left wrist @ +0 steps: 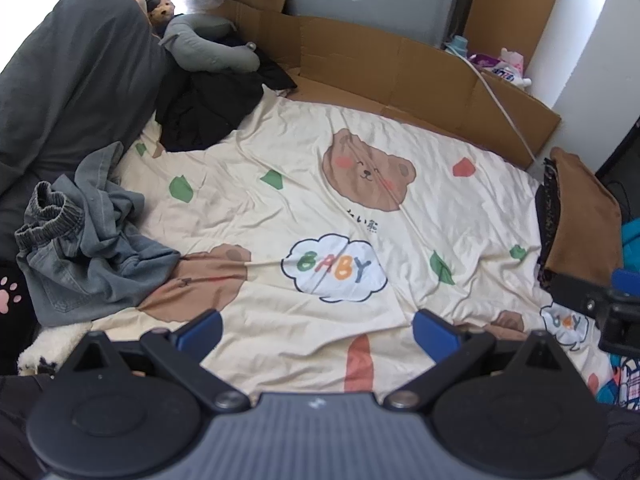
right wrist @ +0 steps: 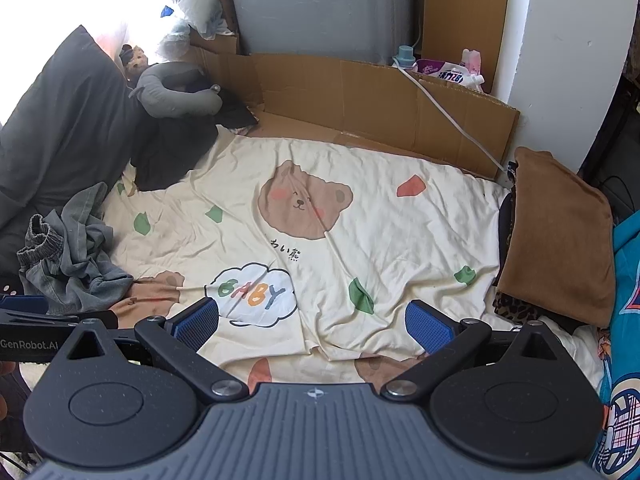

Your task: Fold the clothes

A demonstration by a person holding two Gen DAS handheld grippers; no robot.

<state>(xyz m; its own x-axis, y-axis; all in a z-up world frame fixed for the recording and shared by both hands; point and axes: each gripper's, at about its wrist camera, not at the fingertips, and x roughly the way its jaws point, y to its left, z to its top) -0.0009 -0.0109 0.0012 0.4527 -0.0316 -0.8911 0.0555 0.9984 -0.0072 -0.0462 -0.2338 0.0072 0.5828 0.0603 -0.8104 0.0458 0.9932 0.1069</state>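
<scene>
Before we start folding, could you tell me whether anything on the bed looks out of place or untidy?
Yes: the grey jeans lie crumpled in a heap at the bed's left edge, unlike the brown folded garment stacked neatly on the right. A black garment is also bunched near the pillow. Both grippers are open and empty.

At your nine o'clock lies a crumpled pair of grey-blue denim trousers (left wrist: 92, 248) — bunched in a heap, the ribbed elastic waistband (left wrist: 48, 216) curled open at the far left, one leg trailing toward twelve along the dark bedding. From the right wrist view you find the same heap at about nine. At your three o'clock sits a folded brown garment (right wrist: 560, 236), flat and squared off, resting on top of a folded leopard-print piece (right wrist: 516, 308) whose edge shows beneath it at the near corner. At roughly eleven o'clock a black garment (left wrist: 208, 108) lies rumpled at the far left of the bed — its shape is hard to tell.
</scene>
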